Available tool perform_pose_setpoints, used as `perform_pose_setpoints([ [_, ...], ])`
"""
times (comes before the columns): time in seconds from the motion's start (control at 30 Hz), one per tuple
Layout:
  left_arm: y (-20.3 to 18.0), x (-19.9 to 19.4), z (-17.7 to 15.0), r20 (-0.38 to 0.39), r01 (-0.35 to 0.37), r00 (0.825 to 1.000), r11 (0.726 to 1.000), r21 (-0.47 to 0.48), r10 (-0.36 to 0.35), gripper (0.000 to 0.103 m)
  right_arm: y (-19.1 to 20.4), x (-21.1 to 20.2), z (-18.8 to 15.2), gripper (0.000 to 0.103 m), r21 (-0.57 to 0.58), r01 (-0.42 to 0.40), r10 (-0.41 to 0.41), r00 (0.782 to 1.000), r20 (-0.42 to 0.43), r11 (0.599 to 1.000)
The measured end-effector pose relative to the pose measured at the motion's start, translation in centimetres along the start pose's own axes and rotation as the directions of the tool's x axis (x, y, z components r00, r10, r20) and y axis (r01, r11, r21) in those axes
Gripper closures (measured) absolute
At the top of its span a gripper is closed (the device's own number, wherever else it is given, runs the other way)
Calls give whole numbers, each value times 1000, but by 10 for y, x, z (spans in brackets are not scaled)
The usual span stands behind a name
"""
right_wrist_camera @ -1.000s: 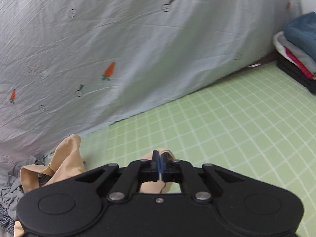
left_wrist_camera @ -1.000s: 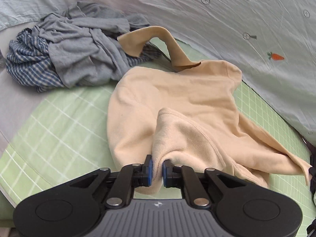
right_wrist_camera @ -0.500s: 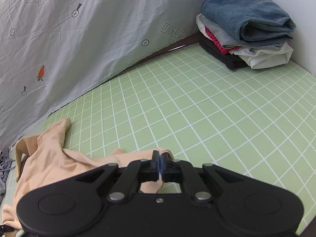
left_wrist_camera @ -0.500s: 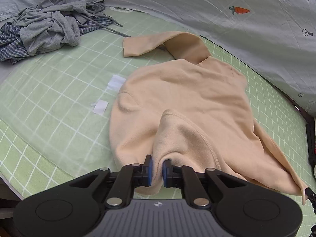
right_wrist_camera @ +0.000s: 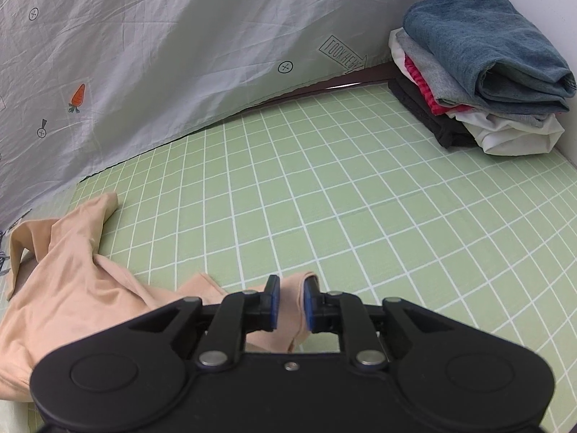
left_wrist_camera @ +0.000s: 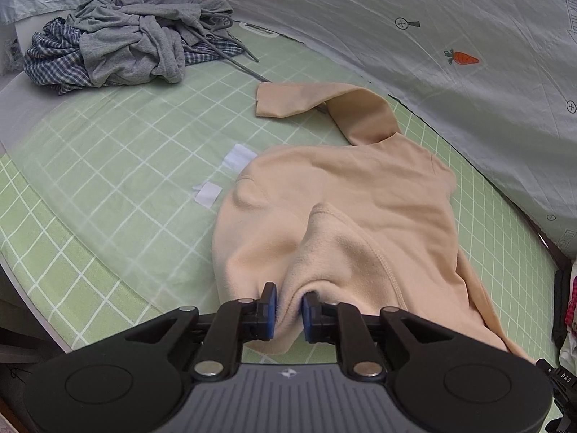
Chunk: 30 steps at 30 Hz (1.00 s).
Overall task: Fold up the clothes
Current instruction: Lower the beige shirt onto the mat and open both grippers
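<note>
A peach sweatshirt (left_wrist_camera: 342, 198) lies spread on the green grid mat (left_wrist_camera: 108, 180), one sleeve (left_wrist_camera: 306, 103) bent toward the far side. My left gripper (left_wrist_camera: 289, 306) has a thick fold of its near edge between the blue pads; the jaws are opening, and the fabric still fills the gap and touches both pads. In the right wrist view the same sweatshirt (right_wrist_camera: 65, 270) trails off to the left. My right gripper (right_wrist_camera: 291, 301) is opening too, with a thin strip of the hem lying loose between its parted pads on the mat (right_wrist_camera: 324, 198).
A crumpled heap of grey and blue-checked clothes (left_wrist_camera: 126, 43) sits at the mat's far left. A folded stack topped by denim (right_wrist_camera: 479, 83) stands in the far right corner. Two white tape pieces (left_wrist_camera: 209, 193) mark the mat. A printed sheet (right_wrist_camera: 144, 54) hangs behind.
Both grippers dragged the sweatshirt toward the near side and away from the heap, then slowed. Both pairs of pads have parted, the right one clearly more; the hem there has slackened.
</note>
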<state>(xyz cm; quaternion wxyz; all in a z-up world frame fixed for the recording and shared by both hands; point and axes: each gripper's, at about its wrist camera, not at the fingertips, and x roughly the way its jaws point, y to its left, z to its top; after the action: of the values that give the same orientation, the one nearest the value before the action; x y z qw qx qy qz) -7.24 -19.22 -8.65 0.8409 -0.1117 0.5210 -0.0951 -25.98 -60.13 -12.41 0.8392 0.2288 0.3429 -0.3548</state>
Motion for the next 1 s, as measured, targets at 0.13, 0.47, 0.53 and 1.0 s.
perform_pose_setpoints([
  [0.13, 4, -8, 6, 42, -19, 999, 1000, -21, 19, 84, -5, 7, 10, 71, 4, 23, -23, 1000, 13, 1000],
  [0.47, 18, -22, 23, 56, -18, 998, 995, -93, 23, 81, 15, 21, 26, 25, -67, 7, -6, 1000, 15, 998],
  [0.53, 21, -25, 29, 68, -3, 998, 994, -112, 11, 81, 21, 22, 25, 23, -90, -2, 3, 1000, 13, 996],
  [1.0, 11, 5, 38, -2, -9, 1000, 1000, -18, 9, 67, 69, 40, 7, 23, -177, -87, 76, 995, -67, 980],
])
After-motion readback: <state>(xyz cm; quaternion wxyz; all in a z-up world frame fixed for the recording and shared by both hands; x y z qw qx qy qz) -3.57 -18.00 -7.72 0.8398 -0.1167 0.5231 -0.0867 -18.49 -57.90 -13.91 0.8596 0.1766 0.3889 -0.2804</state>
